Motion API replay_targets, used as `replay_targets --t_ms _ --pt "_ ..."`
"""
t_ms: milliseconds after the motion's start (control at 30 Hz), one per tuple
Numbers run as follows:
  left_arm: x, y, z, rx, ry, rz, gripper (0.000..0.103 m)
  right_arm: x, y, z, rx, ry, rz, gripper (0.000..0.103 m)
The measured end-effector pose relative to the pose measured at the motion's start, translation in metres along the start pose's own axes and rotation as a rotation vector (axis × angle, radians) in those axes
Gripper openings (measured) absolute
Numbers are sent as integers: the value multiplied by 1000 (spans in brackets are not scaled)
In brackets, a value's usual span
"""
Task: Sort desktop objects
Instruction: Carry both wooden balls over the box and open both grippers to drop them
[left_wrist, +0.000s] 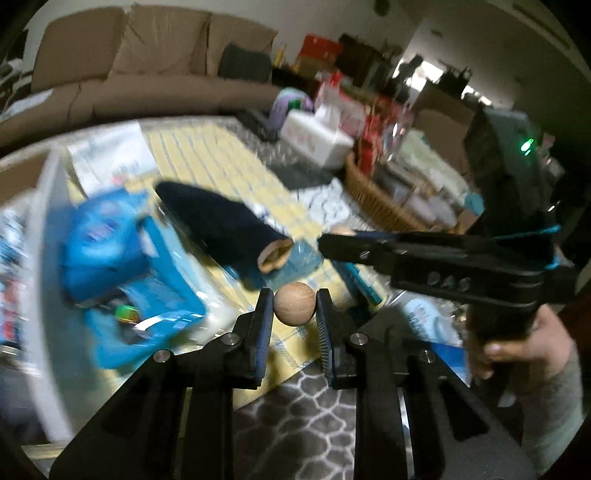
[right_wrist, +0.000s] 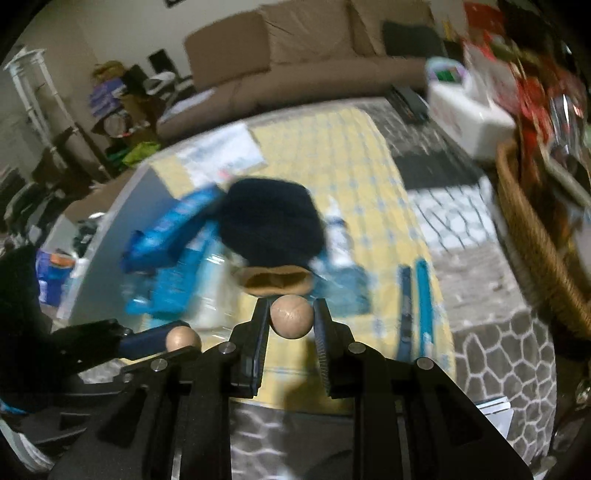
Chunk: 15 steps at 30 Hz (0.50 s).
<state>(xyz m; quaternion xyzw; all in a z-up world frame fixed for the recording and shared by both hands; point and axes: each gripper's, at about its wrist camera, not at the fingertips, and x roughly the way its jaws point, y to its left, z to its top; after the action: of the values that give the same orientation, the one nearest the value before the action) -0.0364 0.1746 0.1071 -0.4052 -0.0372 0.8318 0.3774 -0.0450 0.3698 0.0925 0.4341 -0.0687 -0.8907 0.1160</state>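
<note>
My left gripper (left_wrist: 294, 304) is shut on a wooden ball (left_wrist: 294, 303), held above the yellow checked cloth (left_wrist: 221, 162). My right gripper (right_wrist: 291, 317) is shut on a second wooden ball (right_wrist: 291, 316). The right gripper also shows in the left wrist view (left_wrist: 334, 240) at right, with its ball (left_wrist: 341, 231) just visible at the tip. The left gripper and its ball (right_wrist: 183, 339) show at lower left of the right wrist view. A dark navy sock with a tan cuff (left_wrist: 225, 225) (right_wrist: 271, 236) lies just beyond both grippers. Blue packets (left_wrist: 110, 254) (right_wrist: 173, 236) lie to its left.
A wicker basket (left_wrist: 380, 201) (right_wrist: 535, 236) full of items stands at right. A white tissue box (left_wrist: 317, 138) (right_wrist: 469, 114) sits behind. Blue pens (right_wrist: 415, 306) lie on the cloth. A white bin wall (left_wrist: 44, 258) is at left. A brown sofa (right_wrist: 314, 55) is beyond the table.
</note>
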Motion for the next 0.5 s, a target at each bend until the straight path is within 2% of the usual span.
replay_targets --t_ms 133,267,333,500 --pt "-57 31 13 -39 -45 8 21 -14 48 14 -20 -53 66 23" --pt "-104 72 13 -74 -65 49 21 -12 110 22 -76 -59 144 23" --pt "-132 103 11 -79 -66 103 21 -3 141 26 -93 -47 184 23" --pt "-168 176 5 -93 -52 236 21 39 218 34 -122 8 236 23"
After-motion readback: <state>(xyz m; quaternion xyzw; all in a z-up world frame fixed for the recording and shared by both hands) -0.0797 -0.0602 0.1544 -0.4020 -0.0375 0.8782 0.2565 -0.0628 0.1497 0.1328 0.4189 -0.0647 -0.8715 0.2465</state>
